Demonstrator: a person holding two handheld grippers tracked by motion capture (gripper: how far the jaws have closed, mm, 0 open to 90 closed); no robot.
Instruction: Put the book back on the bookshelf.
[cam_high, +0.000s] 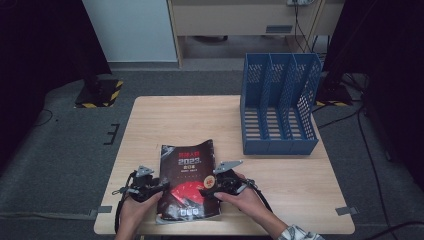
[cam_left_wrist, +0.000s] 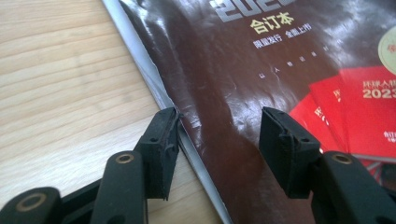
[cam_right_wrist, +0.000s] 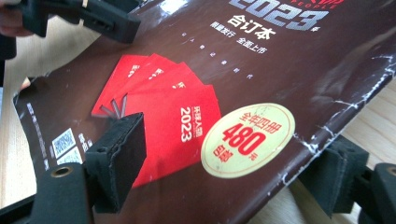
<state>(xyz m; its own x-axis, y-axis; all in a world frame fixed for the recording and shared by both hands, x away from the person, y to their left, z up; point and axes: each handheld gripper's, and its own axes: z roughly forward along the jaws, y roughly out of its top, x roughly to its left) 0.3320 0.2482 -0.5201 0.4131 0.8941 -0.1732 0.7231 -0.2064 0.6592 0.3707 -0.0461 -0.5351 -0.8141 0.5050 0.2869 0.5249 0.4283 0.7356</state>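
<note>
A thick dark-brown bound volume (cam_high: 187, 170) with red cards and a round "480" sticker on its cover lies near the front edge of the wooden table (cam_high: 165, 115). My left gripper (cam_high: 159, 189) is at the book's left edge. In the left gripper view, the left gripper (cam_left_wrist: 219, 126) stands open: one jaw is against the book's edge (cam_left_wrist: 187, 140) on the table side, and the other is over the cover (cam_left_wrist: 224, 70). My right gripper (cam_high: 207, 191) holds the book's right edge. In the right gripper view, my right gripper (cam_right_wrist: 233, 140) has one pad (cam_right_wrist: 123, 149) on the cover (cam_right_wrist: 261, 65) and the other jaw under the raised edge.
A blue three-slot file rack (cam_high: 280, 100) stands at the table's back right. Bare wood lies between it and the book. The person's hands (cam_high: 245, 200) come in from the front edge. In the right gripper view, the left gripper (cam_right_wrist: 93, 16) is at the top left.
</note>
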